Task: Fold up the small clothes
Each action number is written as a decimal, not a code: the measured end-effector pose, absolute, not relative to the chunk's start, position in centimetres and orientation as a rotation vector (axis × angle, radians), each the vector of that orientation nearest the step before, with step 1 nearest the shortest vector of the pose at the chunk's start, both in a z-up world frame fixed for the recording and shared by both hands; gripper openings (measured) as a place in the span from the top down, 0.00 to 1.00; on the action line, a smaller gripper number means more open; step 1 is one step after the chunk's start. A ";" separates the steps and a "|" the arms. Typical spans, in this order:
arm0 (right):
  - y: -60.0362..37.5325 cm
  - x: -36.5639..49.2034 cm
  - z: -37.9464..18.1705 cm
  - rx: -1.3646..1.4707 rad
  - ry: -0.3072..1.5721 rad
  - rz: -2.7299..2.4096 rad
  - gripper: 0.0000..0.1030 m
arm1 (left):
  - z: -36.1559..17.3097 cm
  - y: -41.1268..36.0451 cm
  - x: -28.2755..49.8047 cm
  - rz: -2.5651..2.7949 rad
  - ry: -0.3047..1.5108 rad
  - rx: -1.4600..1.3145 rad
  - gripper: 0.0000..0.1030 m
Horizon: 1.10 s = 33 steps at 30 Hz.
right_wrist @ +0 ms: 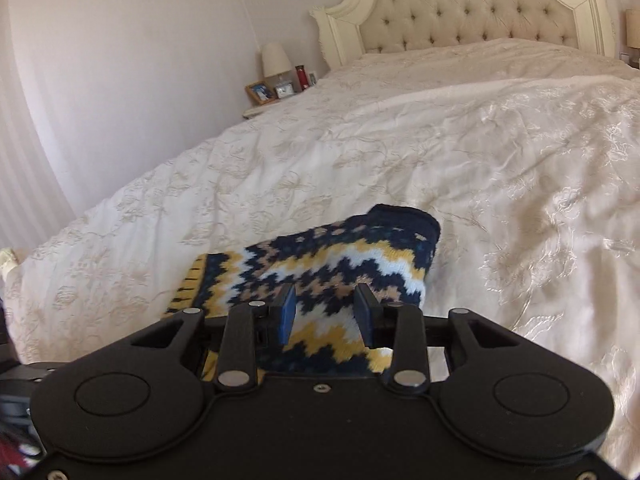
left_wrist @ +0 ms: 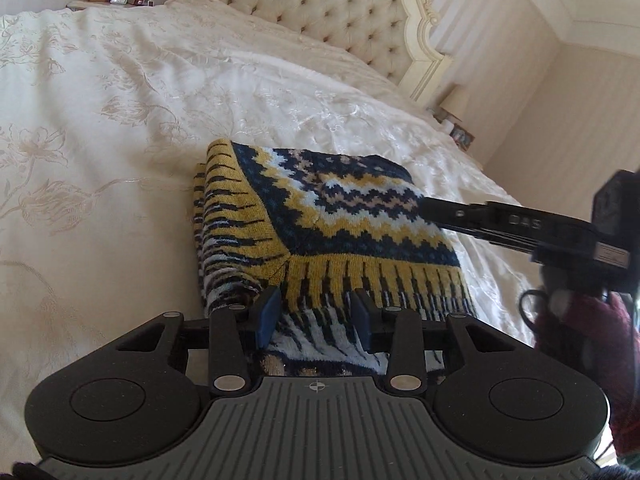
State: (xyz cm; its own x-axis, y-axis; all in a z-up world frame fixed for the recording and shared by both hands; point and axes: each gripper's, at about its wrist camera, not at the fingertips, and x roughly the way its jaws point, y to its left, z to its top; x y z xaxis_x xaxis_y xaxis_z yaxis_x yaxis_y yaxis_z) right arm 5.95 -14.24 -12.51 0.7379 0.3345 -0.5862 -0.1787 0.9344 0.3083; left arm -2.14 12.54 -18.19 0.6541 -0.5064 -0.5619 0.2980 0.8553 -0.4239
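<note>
A small knitted sweater [left_wrist: 320, 220] in navy, yellow, white and tan zigzags lies folded into a thick rectangle on the cream bedspread [left_wrist: 100, 140]. My left gripper [left_wrist: 316, 312] hovers open over its near fringed edge, fingers apart with nothing clamped. In the left wrist view the right gripper [left_wrist: 430, 204] reaches in from the right, its tip resting on the sweater's right side. In the right wrist view my right gripper [right_wrist: 326, 312] stands open above the sweater [right_wrist: 340, 256], with the navy cuff at the far end.
A tufted cream headboard [left_wrist: 332, 4] stands at the far end of the bed [right_wrist: 460, 140]. A nightstand [right_wrist: 272, 92] with a lamp, photo frame and red bottle sits by the wall. A person's dark red sleeve [left_wrist: 580, 344] shows at the right.
</note>
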 end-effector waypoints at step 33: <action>-16.2 -5.9 -6.5 0.406 0.846 -0.009 0.01 | -9.0 5.1 -8.5 -0.146 0.753 0.055 0.05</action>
